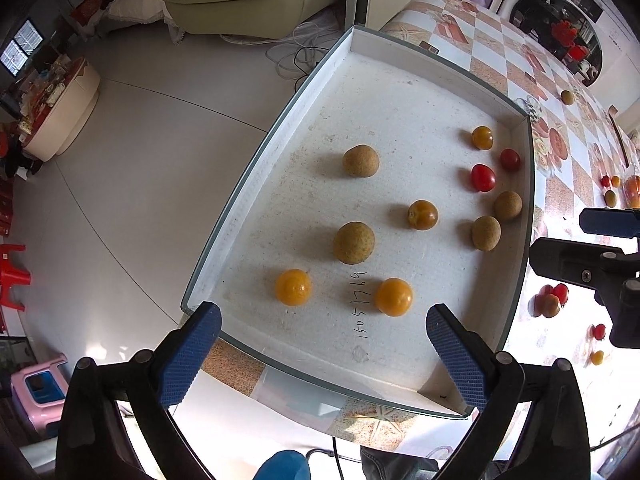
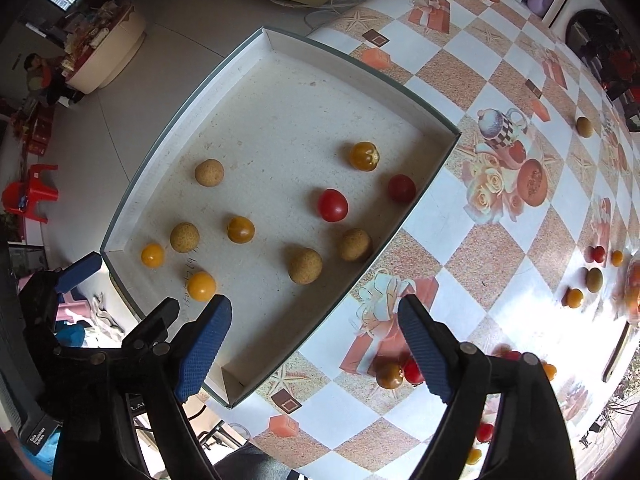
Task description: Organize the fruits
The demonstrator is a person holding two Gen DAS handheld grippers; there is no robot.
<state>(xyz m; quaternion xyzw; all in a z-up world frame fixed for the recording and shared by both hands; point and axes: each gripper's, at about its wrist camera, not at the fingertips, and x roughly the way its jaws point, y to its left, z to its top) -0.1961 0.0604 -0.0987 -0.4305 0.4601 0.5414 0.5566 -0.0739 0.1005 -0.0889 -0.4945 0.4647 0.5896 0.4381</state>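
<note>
A shallow white tray (image 1: 400, 60) (image 2: 288, 46) lies on the table and holds several small fruits: brown longans (image 1: 354, 242) (image 2: 305, 265), orange fruits (image 1: 393, 297) (image 2: 201, 285) and red cherry tomatoes (image 1: 483, 177) (image 2: 332, 205). My left gripper (image 1: 323, 328) is open and empty, above the tray's near edge. My right gripper (image 2: 314, 322) is open and empty, above the tray's near right edge. More fruits lie loose on the table, with a brownish fruit (image 2: 389, 375) and a red tomato (image 2: 413, 372) beside the right finger.
The table has a checkered patterned cloth (image 2: 492, 92). Loose fruits (image 2: 595, 279) lie at the far right. The tray's left side overhangs the table edge above a grey floor (image 1: 140, 140). A washing machine (image 1: 560, 20) stands behind the table.
</note>
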